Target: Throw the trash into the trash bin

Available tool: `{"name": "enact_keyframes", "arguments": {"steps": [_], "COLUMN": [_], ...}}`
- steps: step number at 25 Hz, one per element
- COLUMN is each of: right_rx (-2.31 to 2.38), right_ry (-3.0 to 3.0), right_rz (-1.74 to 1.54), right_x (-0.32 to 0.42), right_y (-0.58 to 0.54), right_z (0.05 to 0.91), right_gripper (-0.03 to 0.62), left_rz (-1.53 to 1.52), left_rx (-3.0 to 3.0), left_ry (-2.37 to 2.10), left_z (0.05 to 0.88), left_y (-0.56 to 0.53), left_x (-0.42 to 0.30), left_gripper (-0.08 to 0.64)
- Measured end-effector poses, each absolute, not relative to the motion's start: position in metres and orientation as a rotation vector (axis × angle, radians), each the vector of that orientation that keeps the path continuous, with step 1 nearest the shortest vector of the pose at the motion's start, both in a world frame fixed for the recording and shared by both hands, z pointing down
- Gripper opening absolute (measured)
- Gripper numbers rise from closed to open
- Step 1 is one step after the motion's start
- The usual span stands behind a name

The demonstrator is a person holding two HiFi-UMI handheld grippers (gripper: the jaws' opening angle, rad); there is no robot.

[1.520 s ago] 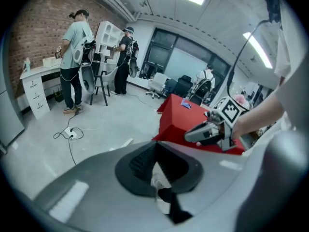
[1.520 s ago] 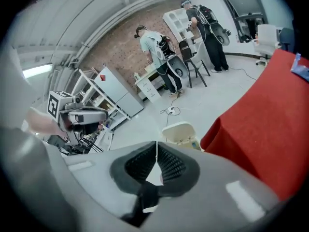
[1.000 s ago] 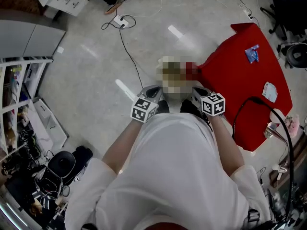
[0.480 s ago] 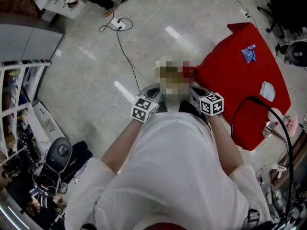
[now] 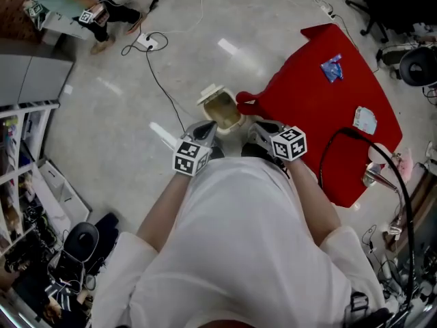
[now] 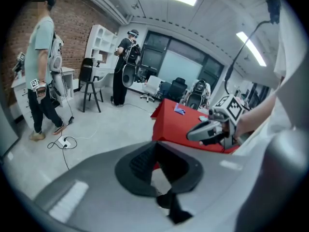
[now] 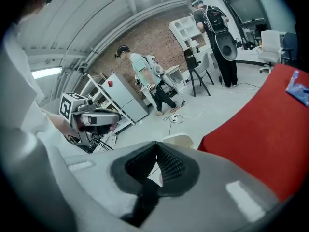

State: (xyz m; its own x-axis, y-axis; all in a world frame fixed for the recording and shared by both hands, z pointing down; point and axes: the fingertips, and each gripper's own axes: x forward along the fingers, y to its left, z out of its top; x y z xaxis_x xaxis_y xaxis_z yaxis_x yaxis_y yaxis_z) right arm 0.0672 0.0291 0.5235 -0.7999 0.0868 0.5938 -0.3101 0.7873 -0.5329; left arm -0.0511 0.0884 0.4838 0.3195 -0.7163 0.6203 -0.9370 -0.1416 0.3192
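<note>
You've shifted slightly: cream open-lidded trash bin (image 5: 220,108) at 12 o'clock beyond your left tool (image 5: 203,130) and right tool (image 5: 263,127), both closed, empty; blue wrapper trash (image 5: 332,67) lies unpicked on red table (image 5: 307,108), 2 o'clock

I see a cream bin (image 5: 220,108) on the pale grey floor (image 5: 102,128). Beside the bin the surface (image 5: 307,108) is bright red, with a blue packet (image 5: 332,67) on it. My left tool (image 5: 203,128) and right tool (image 5: 259,130) are grey, with black-and-white square markers.
</note>
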Motion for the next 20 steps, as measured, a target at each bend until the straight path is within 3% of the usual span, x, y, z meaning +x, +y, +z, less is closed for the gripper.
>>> {"name": "enact_keyframes", "arguments": {"steps": [4, 12, 20], "right_rx": [0.23, 0.346, 0.461], "right_ry": [-2.357, -2.337, -2.318], "right_rz": [0.837, 0.8, 0.749], "right_x": [0.09, 0.141, 0.185], "right_y": [0.006, -0.057, -0.133], "right_z": [0.525, 0.531, 0.535], "right_gripper": [0.01, 0.092, 0.115], "left_rz": [0.419, 0.376, 0.259], "left_rx": [1.921, 1.889, 1.826], "left_ry": [-1.464, -1.465, -1.484], "left_z": [0.482, 0.482, 0.472], "left_y": [0.08, 0.058, 0.03], "left_x": [-0.037, -0.01, 0.003], "left_gripper": [0.004, 0.003, 0.003]}}
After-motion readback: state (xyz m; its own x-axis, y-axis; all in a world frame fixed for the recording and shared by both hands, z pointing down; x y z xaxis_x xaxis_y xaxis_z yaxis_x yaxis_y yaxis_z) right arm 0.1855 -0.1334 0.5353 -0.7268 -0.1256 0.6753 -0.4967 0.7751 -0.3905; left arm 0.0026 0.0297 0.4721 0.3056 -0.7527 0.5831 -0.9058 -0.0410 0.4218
